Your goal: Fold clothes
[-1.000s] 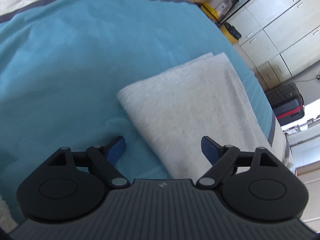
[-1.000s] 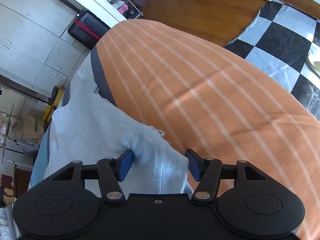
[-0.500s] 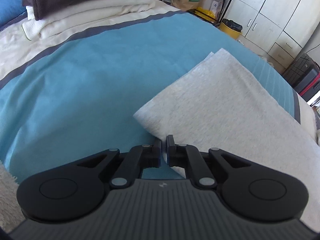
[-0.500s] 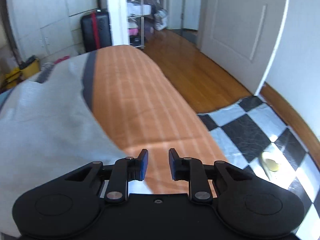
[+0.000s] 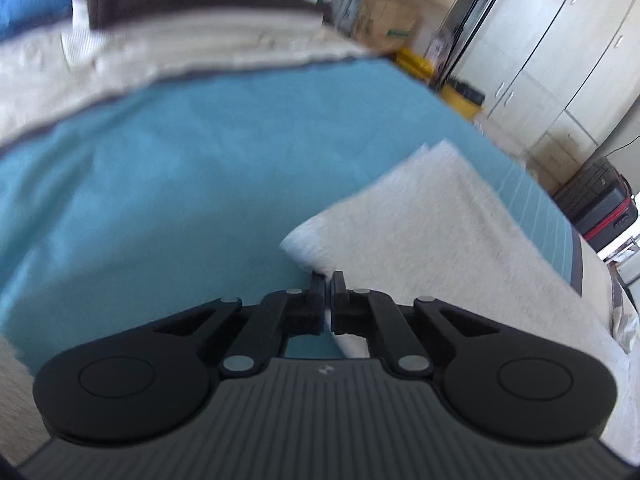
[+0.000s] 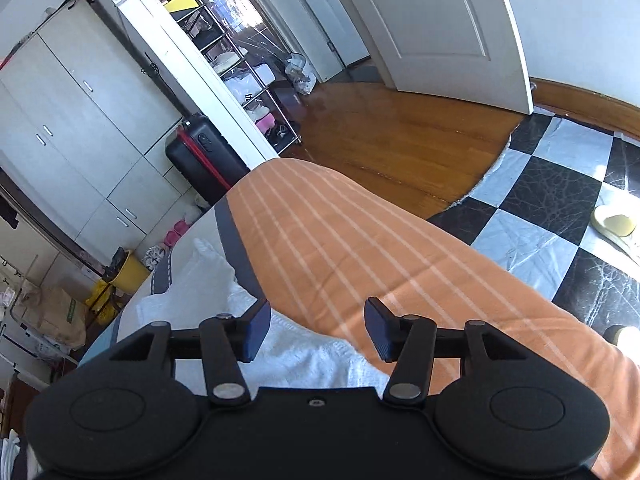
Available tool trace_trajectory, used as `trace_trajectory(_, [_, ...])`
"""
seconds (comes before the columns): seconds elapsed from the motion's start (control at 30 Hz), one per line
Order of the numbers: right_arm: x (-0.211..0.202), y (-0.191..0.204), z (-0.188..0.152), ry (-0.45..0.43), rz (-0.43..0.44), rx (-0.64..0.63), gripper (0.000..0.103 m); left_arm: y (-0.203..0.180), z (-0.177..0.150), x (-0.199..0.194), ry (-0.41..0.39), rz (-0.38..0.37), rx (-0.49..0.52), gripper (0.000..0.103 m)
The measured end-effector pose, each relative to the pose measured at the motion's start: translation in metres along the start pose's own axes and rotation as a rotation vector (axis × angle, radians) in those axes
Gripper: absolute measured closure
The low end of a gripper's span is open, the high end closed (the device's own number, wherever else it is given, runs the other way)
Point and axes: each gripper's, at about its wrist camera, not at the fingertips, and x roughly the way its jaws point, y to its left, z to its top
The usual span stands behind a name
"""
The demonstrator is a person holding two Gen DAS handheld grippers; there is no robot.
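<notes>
Our left gripper (image 5: 328,280) fingers together at the towel (image 5: 440,232) edge, our right gripper (image 6: 316,320) fingers apart above the towel (image 6: 304,356), bed (image 6: 360,248) below

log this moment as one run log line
left gripper: shut on towel edge | right gripper: open, empty | white towel: folded on bed

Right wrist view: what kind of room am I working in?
Probably a bedroom: an orange striped bedspread, tall white wardrobe cupboards, and a black hard-shell suitcase beside them.
</notes>
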Motion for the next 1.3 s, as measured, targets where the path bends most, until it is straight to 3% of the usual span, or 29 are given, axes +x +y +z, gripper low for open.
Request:
trace_trajectory(0.07, [0.002, 0.001, 0.0, 0.006, -0.006, -0.01, 0.045, -0.013, 0.001, -0.014, -0.077, 0.037, 0.078, 0.101])
trace_trajectory(0.1, [0.003, 0.001, 0.0, 0.01, -0.015, -0.018, 0.045, -0.015, -0.002, -0.015, -0.076, 0.054, 0.098, 0.101])
trace_trajectory(0.17, [0.006, 0.001, -0.001, 0.023, -0.043, -0.047, 0.045, -0.016, -0.009, -0.008, -0.043, 0.092, 0.115, 0.1])
trace_trajectory(0.27, [0.016, 0.006, -0.002, 0.039, -0.109, -0.142, 0.045, 0.0, -0.008, 0.009, 0.054, 0.113, 0.022, 0.093])
trace_trajectory(0.37, [0.022, 0.006, 0.001, 0.052, -0.13, -0.174, 0.045, -0.012, -0.004, 0.003, 0.056, 0.071, 0.049, 0.09])
trace_trajectory(0.43, [0.024, 0.011, 0.003, 0.052, -0.116, -0.185, 0.045, -0.02, -0.001, -0.002, 0.058, 0.042, 0.068, 0.072])
trace_trajectory(0.5, [0.025, 0.02, 0.004, 0.05, -0.104, -0.206, 0.045, -0.028, 0.001, -0.006, 0.06, 0.013, 0.086, 0.062])
trace_trajectory(0.67, [0.027, 0.041, 0.008, 0.044, -0.073, -0.259, 0.045, -0.049, 0.008, -0.017, 0.064, -0.058, 0.132, 0.054])
trace_trajectory(0.73, [0.025, 0.061, 0.014, 0.009, -0.068, -0.282, 0.045, -0.082, 0.003, -0.026, 0.059, -0.096, 0.276, 0.034])
trace_trajectory(0.77, [0.025, 0.076, 0.018, -0.009, -0.072, -0.305, 0.045, -0.103, -0.002, -0.031, 0.057, -0.116, 0.363, 0.03])
trace_trajectory(0.83, [0.033, 0.108, 0.021, 0.008, -0.061, -0.376, 0.044, -0.142, -0.011, -0.038, 0.064, -0.196, 0.492, 0.029])
trace_trajectory(0.93, [0.051, 0.145, 0.021, 0.078, 0.047, -0.433, 0.043, -0.186, -0.016, -0.033, 0.148, -0.36, 0.54, 0.029])
trace_trajectory(1.0, [0.07, 0.149, 0.021, 0.12, 0.124, -0.397, 0.043, -0.216, -0.018, -0.027, 0.208, -0.461, 0.565, 0.027])
trace_trajectory(1.07, [0.09, 0.15, 0.018, 0.108, 0.077, -0.408, 0.042, -0.247, -0.023, -0.016, 0.268, -0.525, 0.625, 0.021])
trace_trajectory(1.13, [0.11, 0.145, 0.019, 0.1, 0.032, -0.414, 0.042, -0.279, -0.028, -0.002, 0.308, -0.558, 0.682, 0.021])
trace_trajectory(1.3, [0.148, 0.11, 0.029, 0.187, 0.101, -0.23, 0.042, -0.356, -0.043, 0.034, 0.296, -0.592, 0.806, 0.021])
